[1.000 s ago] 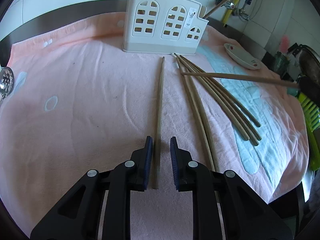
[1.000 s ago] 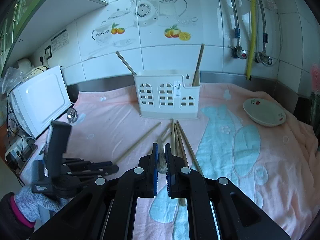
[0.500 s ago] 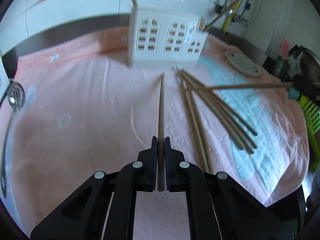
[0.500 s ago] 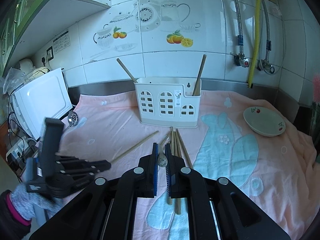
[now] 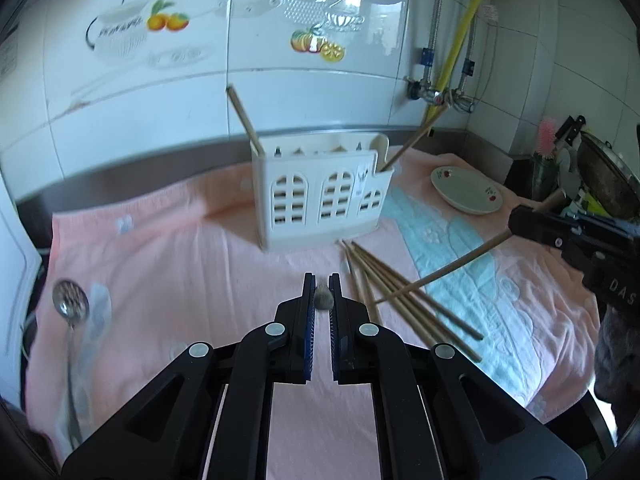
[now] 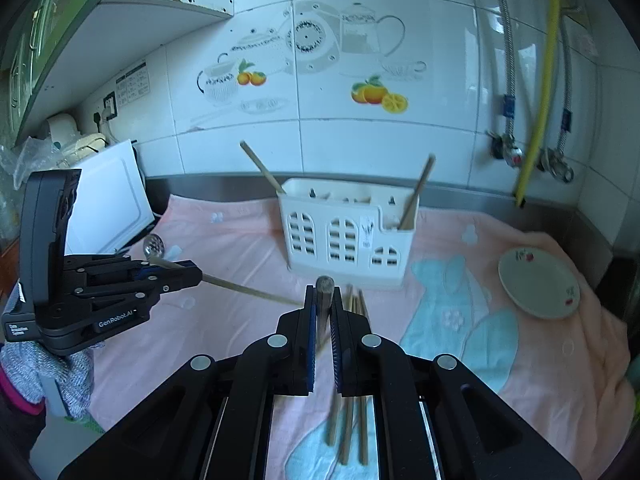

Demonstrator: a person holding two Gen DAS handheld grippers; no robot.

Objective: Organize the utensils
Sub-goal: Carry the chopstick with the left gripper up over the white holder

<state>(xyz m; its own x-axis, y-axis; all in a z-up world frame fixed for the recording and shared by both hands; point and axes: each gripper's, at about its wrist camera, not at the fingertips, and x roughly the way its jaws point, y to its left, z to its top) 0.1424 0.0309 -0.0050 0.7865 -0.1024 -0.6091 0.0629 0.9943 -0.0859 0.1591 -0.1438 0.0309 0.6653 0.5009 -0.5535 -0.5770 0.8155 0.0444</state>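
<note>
My left gripper (image 5: 322, 280) is shut on a wooden chopstick (image 5: 322, 300), seen end-on between its pads and held off the pink cloth. My right gripper (image 6: 324, 292) is shut on a second chopstick (image 6: 324, 285), also lifted. Each gripper shows in the other's view: the right gripper (image 5: 520, 222) with its chopstick (image 5: 440, 272) slanting down, and the left gripper (image 6: 196, 278) with its chopstick (image 6: 248, 290). The white utensil holder (image 5: 320, 196) (image 6: 344, 236) stands ahead with one chopstick leaning at each end. Several loose chopsticks (image 5: 400, 292) (image 6: 352, 420) lie on the cloth.
A slotted metal spoon (image 5: 70, 304) (image 6: 154, 245) lies at the cloth's left edge. A small dish (image 5: 466, 196) (image 6: 538, 284) sits at the right. A white appliance (image 6: 108, 200) stands at the left, pipes and a tiled wall behind, and a pan (image 5: 608, 180) far right.
My left gripper closed on the single chopstick and lifted it off the cloth. Both grippers rose, so the holder and wall now sit lower and fuller in view.
</note>
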